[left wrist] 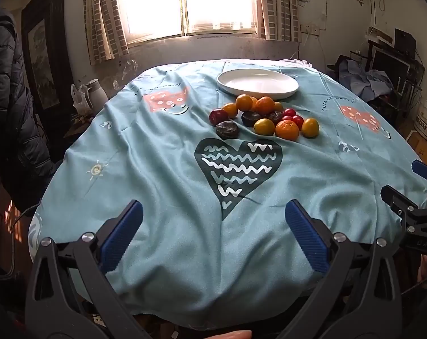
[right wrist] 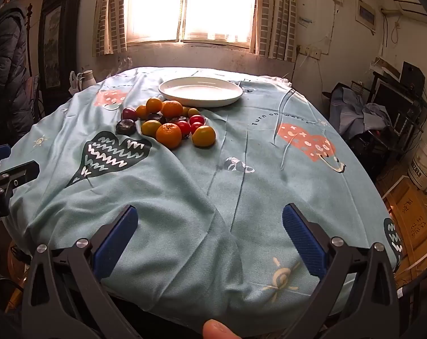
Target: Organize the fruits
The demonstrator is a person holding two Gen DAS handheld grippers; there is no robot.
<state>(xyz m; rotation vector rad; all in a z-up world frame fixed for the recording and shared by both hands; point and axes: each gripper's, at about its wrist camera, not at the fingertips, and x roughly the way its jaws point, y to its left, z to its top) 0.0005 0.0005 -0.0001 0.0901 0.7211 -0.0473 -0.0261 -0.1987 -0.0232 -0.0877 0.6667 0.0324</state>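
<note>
A pile of fruit (left wrist: pixel 265 118) lies on the light blue tablecloth (left wrist: pixel 162 169): several oranges, yellow fruits, small red ones and dark round ones. It also shows in the right wrist view (right wrist: pixel 168 125). An empty white plate (left wrist: pixel 257 82) stands just behind the pile, also visible in the right wrist view (right wrist: pixel 200 91). My left gripper (left wrist: pixel 213 212) is open and empty over the near edge of the table. My right gripper (right wrist: pixel 209 216) is open and empty, also at the near edge, to the right of the left one.
A window with curtains (left wrist: pixel 190 2) is behind the table. A dark jacket (left wrist: pixel 7 84) hangs at the left. A white kettle (left wrist: pixel 96 91) stands beyond the table's left side. Cluttered shelves (right wrist: pixel 397 107) and a yellow box (right wrist: pixel 411 214) are at the right.
</note>
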